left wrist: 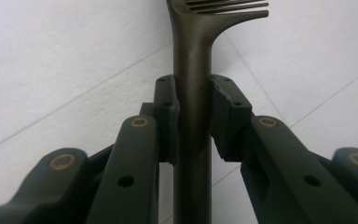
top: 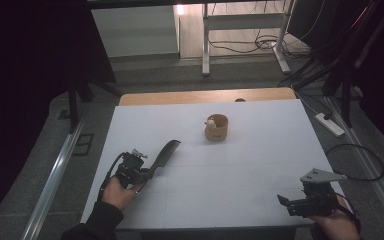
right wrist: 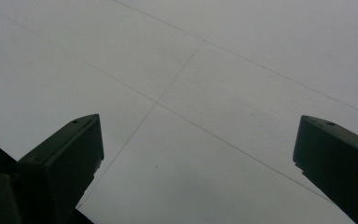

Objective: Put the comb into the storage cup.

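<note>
Two grippers are at work low in the high view: the left gripper (top: 147,173) at lower left, the right gripper (top: 285,201) at lower right. In the left gripper view the pads (left wrist: 167,112) are clamped on the handle of a dark comb (left wrist: 193,84), whose teeth fan out at the top edge of that frame. Seen from above, the comb (top: 164,154) slants up and to the right from the gripper, over the white table (top: 260,150), its toothed end aimed loosely at the small wooden cup (top: 216,128) near the upper middle of the picture. Some pale small thing sits at the cup's rim; what it is cannot be made out. The right gripper's jaws stand wide apart, holding nothing, over bare sheet in the right gripper view. If the cup is the goal, as it looks to be, the grip sits well down the handle, so the long free end will swing with any wrist turn; carrying it slowly and level should help. Lifting the teeth above the rim before crossing it would avoid knocking the light cup over, and the idle right gripper could steady the cup's side.
</note>
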Motion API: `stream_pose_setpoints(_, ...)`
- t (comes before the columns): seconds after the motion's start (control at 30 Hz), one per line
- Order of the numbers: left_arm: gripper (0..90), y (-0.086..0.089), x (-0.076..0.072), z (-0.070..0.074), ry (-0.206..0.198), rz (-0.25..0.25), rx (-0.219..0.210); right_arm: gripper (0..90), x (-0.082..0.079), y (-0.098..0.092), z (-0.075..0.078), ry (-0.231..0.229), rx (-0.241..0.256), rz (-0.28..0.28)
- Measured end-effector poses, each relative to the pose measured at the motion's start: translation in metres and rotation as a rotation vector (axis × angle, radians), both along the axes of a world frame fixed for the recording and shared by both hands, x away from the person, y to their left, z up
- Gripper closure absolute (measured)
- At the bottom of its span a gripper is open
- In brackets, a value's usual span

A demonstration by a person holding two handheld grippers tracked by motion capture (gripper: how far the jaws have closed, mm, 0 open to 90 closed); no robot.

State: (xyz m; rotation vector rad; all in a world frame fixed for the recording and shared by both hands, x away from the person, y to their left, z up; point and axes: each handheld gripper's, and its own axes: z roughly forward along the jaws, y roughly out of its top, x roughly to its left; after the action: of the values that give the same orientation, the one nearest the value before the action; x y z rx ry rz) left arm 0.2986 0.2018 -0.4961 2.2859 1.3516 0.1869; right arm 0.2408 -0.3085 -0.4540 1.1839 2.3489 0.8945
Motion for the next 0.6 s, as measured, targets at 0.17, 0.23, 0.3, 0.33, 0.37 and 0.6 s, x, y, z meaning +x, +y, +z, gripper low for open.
stream_pose_setpoints(0.17,72.2,-0.001,-0.004,0.005,-0.04,-0.015,-0.025,2.1,0.0,0.0,0.0,0.0,-0.001,0.0)
stream_pose_setpoints(0.23,72.2,-0.001,-0.006,0.007,-0.054,-0.018,-0.028,2.1,0.0,0.0,0.0,0.001,-0.001,0.0)
stream_pose_setpoints(0.3,72.2,-0.001,-0.007,0.009,-0.068,-0.022,-0.037,2.1,0.0,0.0,0.0,0.001,-0.001,0.0)
stream_pose_setpoints(0.33,72.2,-0.001,-0.007,0.009,-0.074,-0.02,-0.045,2.1,0.0,0.0,0.0,0.001,-0.001,0.0)
stream_pose_setpoints(0.37,72.2,-0.001,-0.008,0.01,-0.081,-0.021,-0.046,2.1,0.0,0.0,0.0,0.001,-0.001,0.0)
stream_pose_setpoints(0.6,72.2,-0.003,-0.013,0.016,-0.123,-0.032,-0.076,2.1,0.0,0.0,0.0,-0.001,0.0,0.0)
